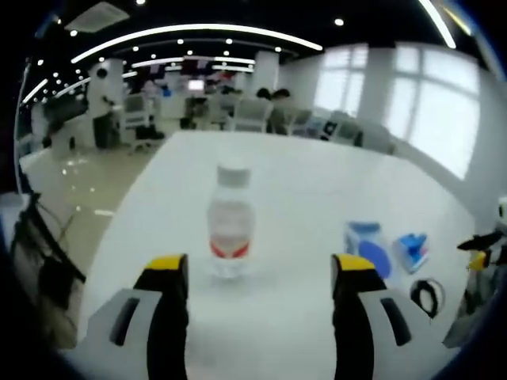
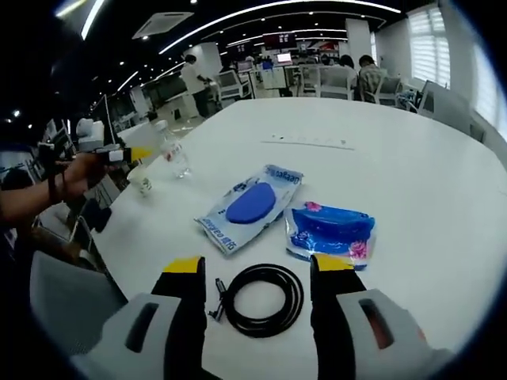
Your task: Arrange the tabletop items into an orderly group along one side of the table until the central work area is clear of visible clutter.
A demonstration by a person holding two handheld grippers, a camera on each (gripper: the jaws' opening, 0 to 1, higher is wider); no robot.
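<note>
A clear water bottle [image 1: 230, 222] with a white cap and red label band stands upright on the white table [image 1: 301, 174], just ahead of my open left gripper [image 1: 261, 269] and a little left of centre between its yellow-tipped jaws. To the right lie a white-and-blue packet [image 1: 368, 247], a blue packet [image 1: 412, 249] and a coiled black cable [image 1: 428, 294]. In the right gripper view the cable [image 2: 257, 299] lies on the table between the jaws of my open right gripper [image 2: 260, 269]. Beyond it are the white-and-blue packet [image 2: 249, 206] and the blue packet [image 2: 331, 229]. The bottle [image 2: 176, 154] stands far left.
A hand holds the left gripper [image 2: 119, 154] at the table's left edge [image 2: 119, 229]. The right gripper [image 1: 483, 253] shows at the far right of the left gripper view. Office chairs [image 1: 249, 115], desks and seated people [image 2: 368, 75] lie beyond the table's far side.
</note>
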